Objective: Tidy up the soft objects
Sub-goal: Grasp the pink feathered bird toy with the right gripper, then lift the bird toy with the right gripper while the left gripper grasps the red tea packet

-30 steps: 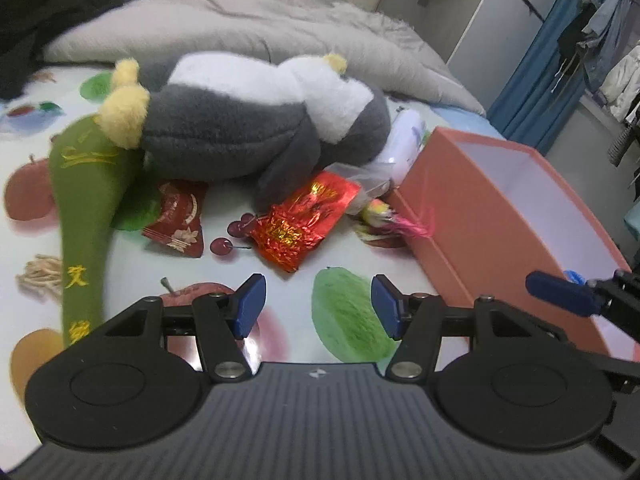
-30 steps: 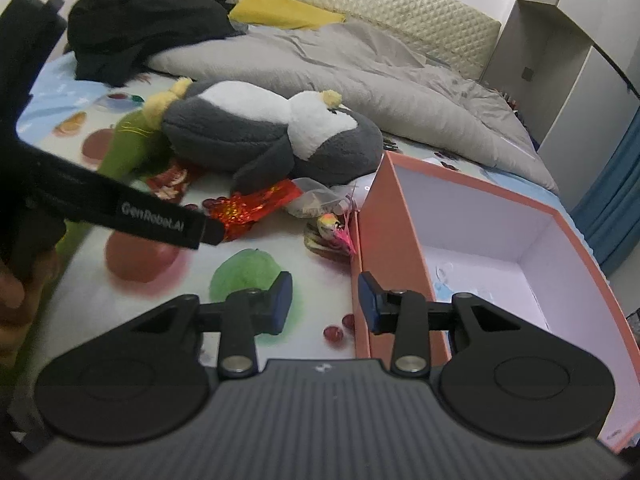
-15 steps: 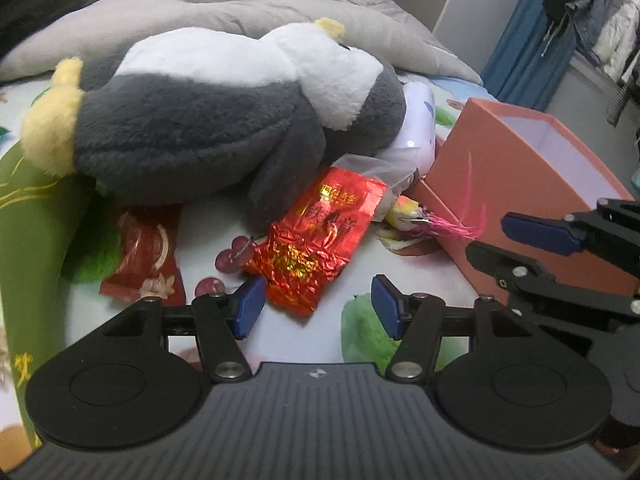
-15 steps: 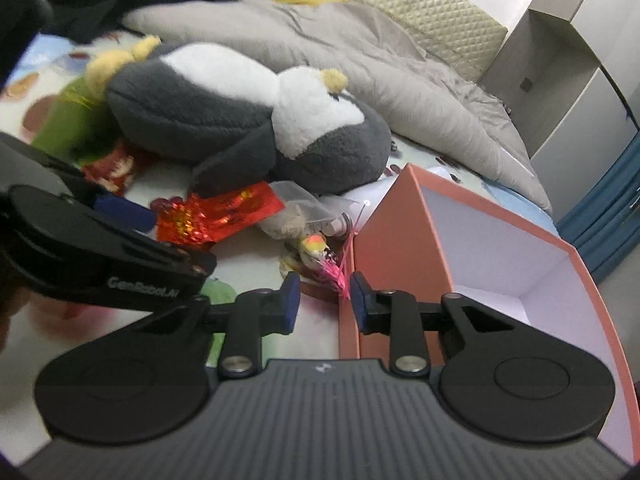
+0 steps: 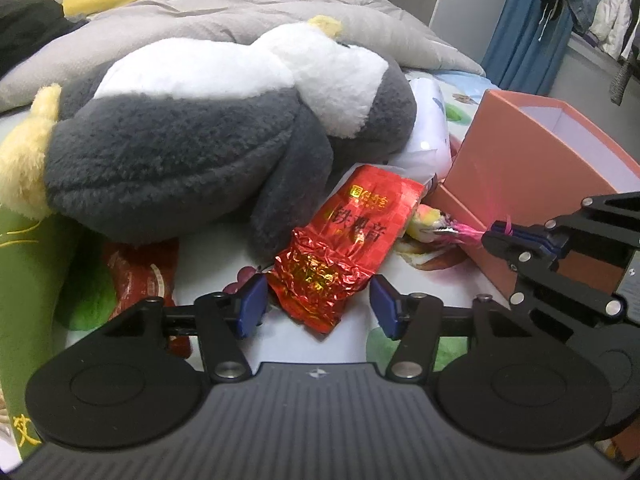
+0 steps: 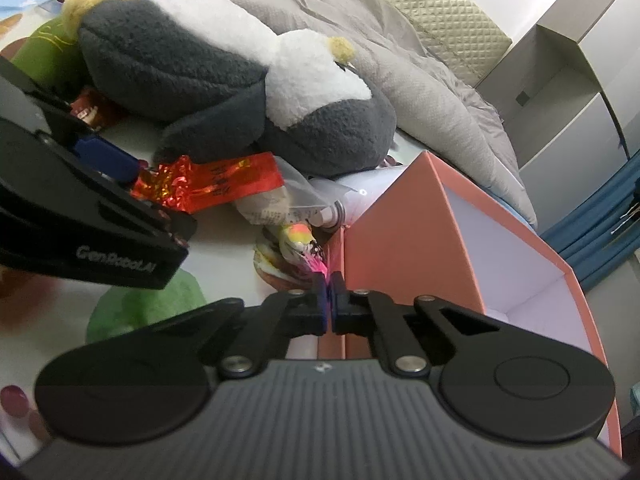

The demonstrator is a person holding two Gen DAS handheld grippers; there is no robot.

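- Presently, the left gripper stands spread, its blue pads either side of the near crumpled end of the red foil packet without touching it; the packet lies on the bed sheet against the flipper of the grey-and-white plush penguin.
- The right gripper is pressed together on the pink feathers of the small feathered toy, whose yellow-orange body lies on the sheet just beside the near corner of the pink box.
- Only the right wrist view shows the box's white interior down to its floor, and a clear plastic bag between packet and toy.
- Only the left wrist view shows a second red packet beneath the penguin's body, a green cushion at the left edge, and the right gripper's pinch on the feathers from the side.
- The penguin lies on its side, head towards the box, the grey quilt behind it.
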